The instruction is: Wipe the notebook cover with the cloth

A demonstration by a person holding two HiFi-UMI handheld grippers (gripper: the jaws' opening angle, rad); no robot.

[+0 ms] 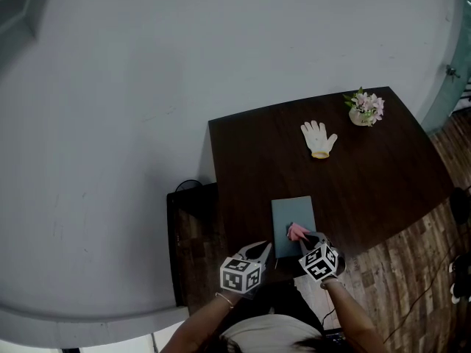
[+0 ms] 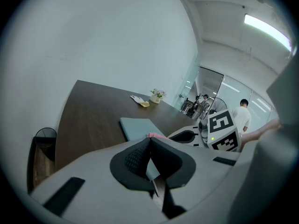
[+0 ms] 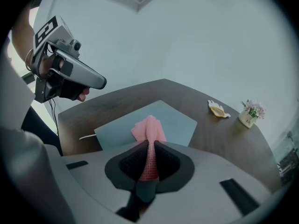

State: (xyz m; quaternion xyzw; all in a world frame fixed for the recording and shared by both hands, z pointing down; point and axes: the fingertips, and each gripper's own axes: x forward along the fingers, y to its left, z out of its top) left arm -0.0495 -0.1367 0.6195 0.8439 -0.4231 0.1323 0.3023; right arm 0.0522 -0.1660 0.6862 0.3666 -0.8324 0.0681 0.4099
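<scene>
Head view first: the right claw (image 1: 310, 240) is clenching the pink cloth (image 1: 296, 232), and the cloth is hanging off its tips onto the near end of the grey notebook (image 1: 293, 213). The notebook is lying flat on the dark counter (image 1: 383, 182), stretching directly ahead of that claw, long axis running away from it. The left claw (image 1: 260, 249) is sitting beside the right one, just off the notebook's near corner and touching nothing. A white glove (image 1: 318, 139) and a small flower pot (image 1: 365, 109) are sitting well beyond both claws.

Left gripper view now: its jaws are pressing together with nothing between them, and the notebook (image 2: 140, 127) is lying ahead and slightly right of its tips.

Right gripper view: the cloth (image 3: 148, 130) is running up between the jaws, pinched firmly, its free end spreading on the cover (image 3: 175, 121) right in front. The right claw is plainly the nearer one, and I reckon the wipe is calling for a push forward along the cover's length. The far end is looking not yet reached.
</scene>
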